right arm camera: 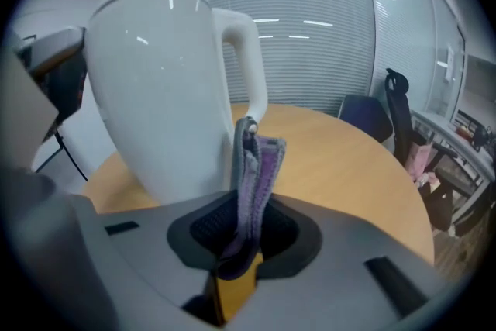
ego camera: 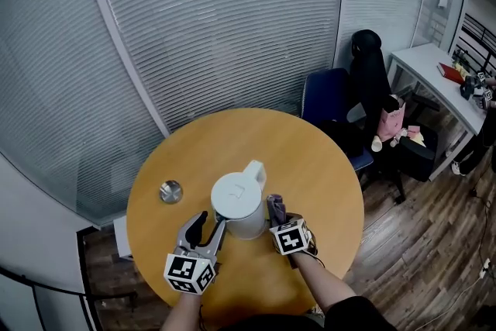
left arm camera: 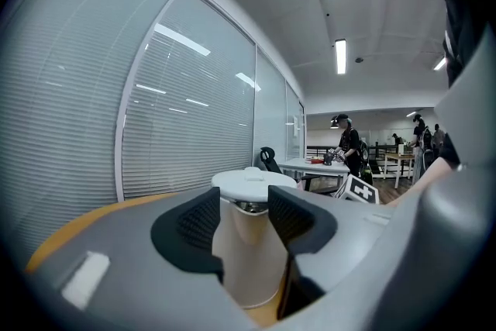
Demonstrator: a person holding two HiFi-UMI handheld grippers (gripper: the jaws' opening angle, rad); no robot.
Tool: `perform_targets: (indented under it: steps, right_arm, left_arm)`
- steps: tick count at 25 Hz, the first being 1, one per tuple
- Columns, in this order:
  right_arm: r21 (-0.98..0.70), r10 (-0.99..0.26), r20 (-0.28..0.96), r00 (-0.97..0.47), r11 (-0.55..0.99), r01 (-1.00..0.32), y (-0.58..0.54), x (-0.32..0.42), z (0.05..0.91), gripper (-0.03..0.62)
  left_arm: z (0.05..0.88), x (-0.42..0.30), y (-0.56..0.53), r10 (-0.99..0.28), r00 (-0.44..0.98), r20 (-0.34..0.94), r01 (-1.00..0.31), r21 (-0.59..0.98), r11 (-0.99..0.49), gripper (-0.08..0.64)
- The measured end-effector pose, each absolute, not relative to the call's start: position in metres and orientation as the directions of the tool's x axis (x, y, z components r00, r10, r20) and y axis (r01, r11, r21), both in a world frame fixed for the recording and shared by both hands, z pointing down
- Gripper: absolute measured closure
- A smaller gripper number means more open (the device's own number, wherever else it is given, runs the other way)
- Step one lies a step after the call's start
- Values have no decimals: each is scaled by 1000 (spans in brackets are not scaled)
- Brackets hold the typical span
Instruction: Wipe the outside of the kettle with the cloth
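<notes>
On the round wooden table (ego camera: pixel 310 167), toward the person's edge, the white kettle (ego camera: pixel 239 205) stands upright with its lid on and its long axis vertical. Its handle (ego camera: pixel 254 170) points away from the person.

At the kettle's near left, the left gripper (ego camera: pixel 209 225) has its jaws apart. Its own view shows the kettle body (left arm camera: pixel 244 244) straight ahead, filling the gap between the two pads. Whether either pad touches the wall cannot be told.

At the kettle's near right, the right gripper (ego camera: pixel 277 215) has its jaws closed on the cloth (right arm camera: pixel 252 182). This is a folded purple-grey strip standing up out of the pads. In that view the kettle wall (right arm camera: pixel 155 89) rises just left of the cloth and slightly ahead of it. The handle (right arm camera: pixel 248 66) arches directly above the cloth's top edge. The cloth looks close beside the wall, yet contact is not clear.

The right hand is therefore the wiping hand, and the surface lies a short way to its left. A sideways press toward the body, then strokes up and down along the wall, would likely suit. The left gripper seems placed to steady the kettle.

Well to the left on the table lies a small round metal disc (ego camera: pixel 170 191), apart from everything.
</notes>
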State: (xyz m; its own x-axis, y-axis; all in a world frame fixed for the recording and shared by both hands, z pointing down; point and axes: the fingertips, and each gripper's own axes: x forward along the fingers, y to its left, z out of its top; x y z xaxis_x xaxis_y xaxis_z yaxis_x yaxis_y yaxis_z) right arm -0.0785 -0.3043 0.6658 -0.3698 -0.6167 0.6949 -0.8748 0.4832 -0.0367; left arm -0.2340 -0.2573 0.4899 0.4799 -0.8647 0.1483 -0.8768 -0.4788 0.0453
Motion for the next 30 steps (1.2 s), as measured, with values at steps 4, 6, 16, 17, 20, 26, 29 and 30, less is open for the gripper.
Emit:
perform_targets:
  steps: [4,6,16,17,20,26,29,30]
  right_arm:
    - [-133,-650,629,-427,451,-883,-278,-72,636,525]
    - [-163,-656,602,-455,456,-875,-264,-65,619,526]
    - [-262,-635,474,-610,560,-786,-203,-35,552,526]
    - [-262,-627,468,-623,575,-775,-197,-31,548,526]
    - [-269,-603,451,-658,612,-744,-181,-22,538,526]
    - [-288,-544,428,-722,675,-680,-154,-9,533,526]
    - [-288,-502,427,-752,713,-639,-140,-6,533,526]
    - [-288,-488,427,-761,724,-627,-136,-6,534,526]
  left_arm:
    - [496,-236,-244,-885,437,159,-899,57,-434,359]
    - [497,-234,-235,-896,415,161,-910,67,-409,359]
    - [516,-210,-180,-928,304,213,-951,132,-281,461]
    - [519,-206,-173,-929,296,222,-953,134,-271,479]
    - [523,-193,-155,-933,271,237,-960,141,-243,520]
    - [530,-169,-122,-943,224,246,-971,143,-193,549]
    - [537,-160,-104,-947,195,257,-975,154,-159,549]
    - [540,-156,-98,-947,186,262,-976,158,-148,549]
